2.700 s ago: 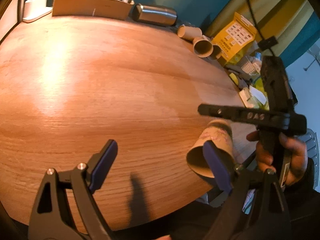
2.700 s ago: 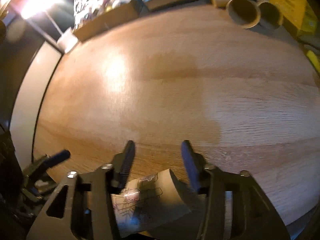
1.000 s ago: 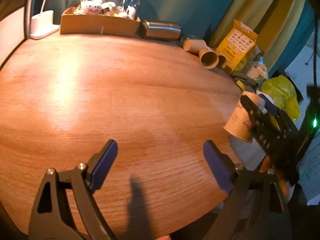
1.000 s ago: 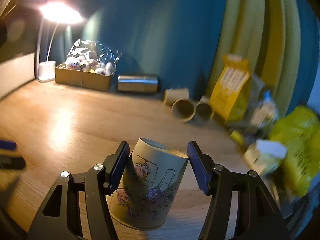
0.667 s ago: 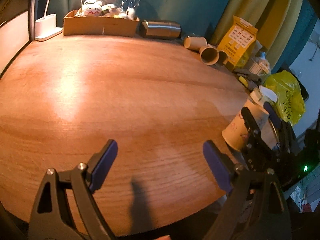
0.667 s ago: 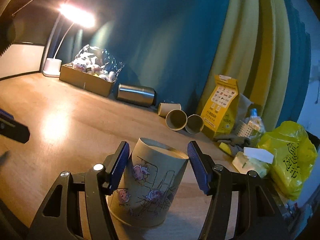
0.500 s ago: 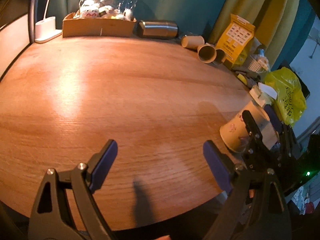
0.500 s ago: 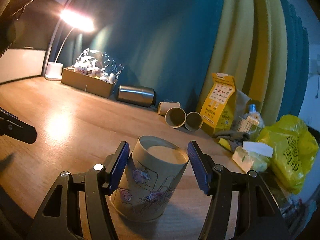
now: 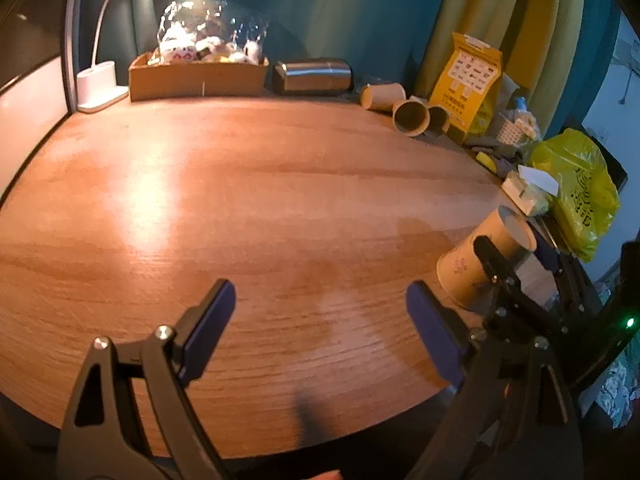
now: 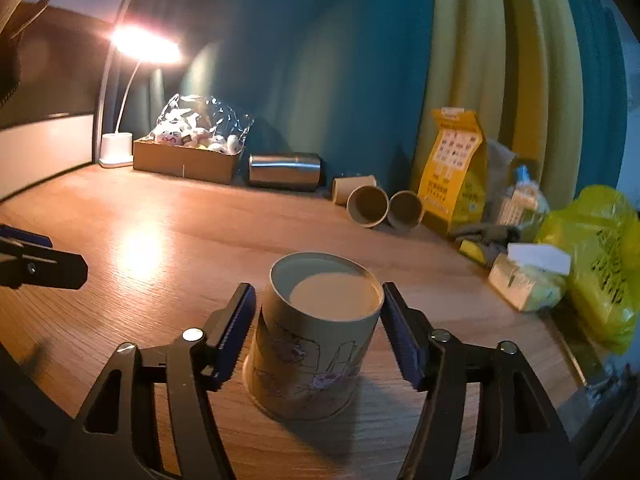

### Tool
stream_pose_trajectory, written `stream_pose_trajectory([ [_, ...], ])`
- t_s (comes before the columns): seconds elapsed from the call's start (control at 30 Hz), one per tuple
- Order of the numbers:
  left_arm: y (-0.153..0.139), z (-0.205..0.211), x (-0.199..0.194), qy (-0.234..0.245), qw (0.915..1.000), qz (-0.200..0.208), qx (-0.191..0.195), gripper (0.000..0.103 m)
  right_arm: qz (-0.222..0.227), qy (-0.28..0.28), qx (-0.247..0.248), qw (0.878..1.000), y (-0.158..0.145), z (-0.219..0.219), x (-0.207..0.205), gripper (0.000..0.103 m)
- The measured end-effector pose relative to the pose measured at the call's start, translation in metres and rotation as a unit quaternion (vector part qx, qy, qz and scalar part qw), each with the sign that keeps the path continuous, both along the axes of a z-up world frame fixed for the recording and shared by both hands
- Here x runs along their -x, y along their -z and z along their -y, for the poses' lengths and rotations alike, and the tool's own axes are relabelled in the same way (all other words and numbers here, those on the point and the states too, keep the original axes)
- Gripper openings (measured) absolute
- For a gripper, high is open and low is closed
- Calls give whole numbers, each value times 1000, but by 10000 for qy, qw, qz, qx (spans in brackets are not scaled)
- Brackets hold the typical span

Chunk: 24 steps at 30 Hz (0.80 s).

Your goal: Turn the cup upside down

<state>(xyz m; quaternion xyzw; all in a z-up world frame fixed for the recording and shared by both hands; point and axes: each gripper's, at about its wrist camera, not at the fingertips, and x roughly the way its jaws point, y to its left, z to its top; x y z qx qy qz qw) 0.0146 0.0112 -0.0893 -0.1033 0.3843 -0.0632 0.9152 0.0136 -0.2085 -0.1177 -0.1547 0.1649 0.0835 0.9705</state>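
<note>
A tan paper cup (image 10: 316, 344) with cartoon drawings stands upside down on the wooden table (image 10: 168, 240), base up, rim on the wood. My right gripper (image 10: 320, 332) is open around it, with a small gap between each finger and the cup wall. In the left wrist view the cup (image 9: 476, 260) stands near the table's right front edge with the right gripper's fingers (image 9: 492, 264) beside it. My left gripper (image 9: 320, 328) is open and empty above the table's front, left of the cup.
At the back stand a cardboard box of plush toys (image 10: 188, 156), a lamp base (image 10: 116, 148), a steel flask on its side (image 10: 284, 172) and three lying paper cups (image 10: 368, 204). A yellow carton (image 10: 456, 176), tissues (image 10: 528, 276) and a yellow bag (image 10: 600, 260) crowd the right.
The right gripper turned the cup over, lowered it onto the table and opened off its sides. The left gripper stayed open and tilted up slightly.
</note>
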Motion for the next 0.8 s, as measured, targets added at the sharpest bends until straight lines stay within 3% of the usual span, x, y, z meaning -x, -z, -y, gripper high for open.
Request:
stream_pose_trajectory([
  [0.17,-13,5,7,32,9997,235,-107,89,99,6,-253,9996,-18,4,10,77],
  [0.47,-46,17,32,23,9960,859,-247,89,-135,80,-889,9959,-60,23,28,77],
  [0.57,-56,21,45,-102,9930,1096,-422,89,-91,124,-920,9956,-69,27,37,77],
  [0.8,-66,24,68,-147,9900,1334,-425,89,119,131,-1006,9948,-86,33,64,77],
])
